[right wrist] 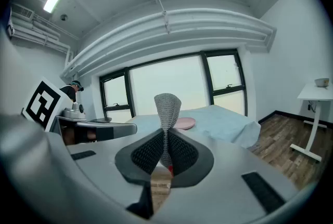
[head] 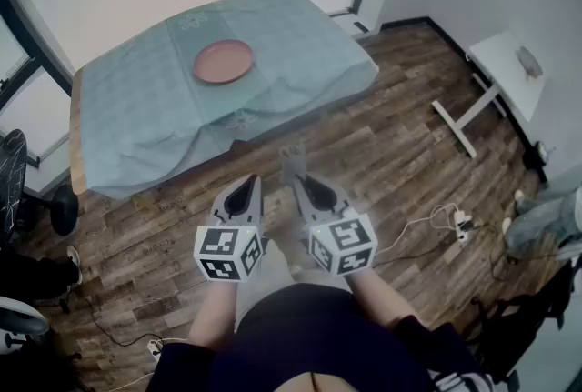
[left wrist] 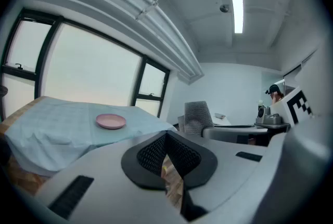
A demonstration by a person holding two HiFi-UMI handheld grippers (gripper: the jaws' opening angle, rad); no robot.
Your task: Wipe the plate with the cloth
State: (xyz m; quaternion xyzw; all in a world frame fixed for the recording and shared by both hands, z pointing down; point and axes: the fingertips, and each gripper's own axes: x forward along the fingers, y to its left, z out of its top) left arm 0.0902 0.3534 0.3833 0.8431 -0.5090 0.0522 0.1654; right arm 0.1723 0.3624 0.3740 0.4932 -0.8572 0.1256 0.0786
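Note:
A round pink plate lies on a table under a light blue cover, far ahead of both grippers. The grippers hang side by side over the wooden floor, close to my body. My right gripper is shut on a grey knitted cloth, which stands up from its jaws. My left gripper is shut with nothing in it. In the left gripper view the plate shows beyond the closed jaws, with the cloth to the right. The right gripper view has the plate just behind the cloth.
A small white side table with a bowl stands at the right wall. Cables trail over the floor at the right. A black chair sits at the left, and someone's shoes show at the right edge.

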